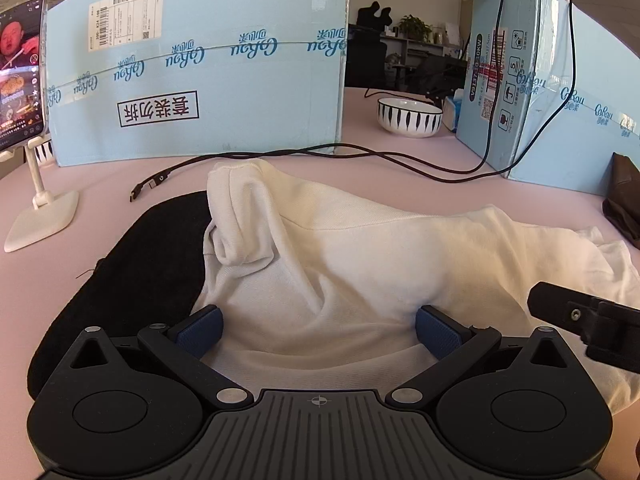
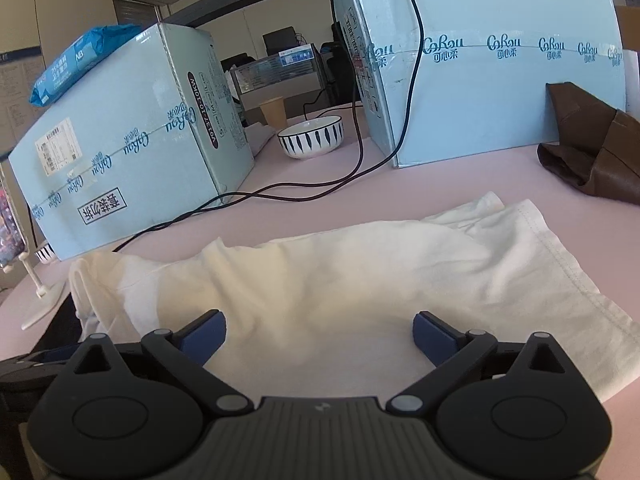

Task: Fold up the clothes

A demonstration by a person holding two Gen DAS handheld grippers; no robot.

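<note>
Crumpled white cotton shirt [image 1: 360, 248] lies on pale pink counter [image 1: 120, 184], partly over a black mat [image 1: 132, 264]. Left gripper [image 1: 319, 330] and right gripper [image 2: 319, 334] jaws wide apart above it, gripping nothing.

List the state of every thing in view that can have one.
White shirt: rumpled, partly folded, lying on the table, one end over a black mat.
Left gripper: open, over the shirt.
Right gripper: open, over the shirt.
Phone: screen on, upright in a stand.
Bowl: upright on the table.
Cable: loose end unplugged on the table.
Brown cloth: crumpled against a box.
</note>
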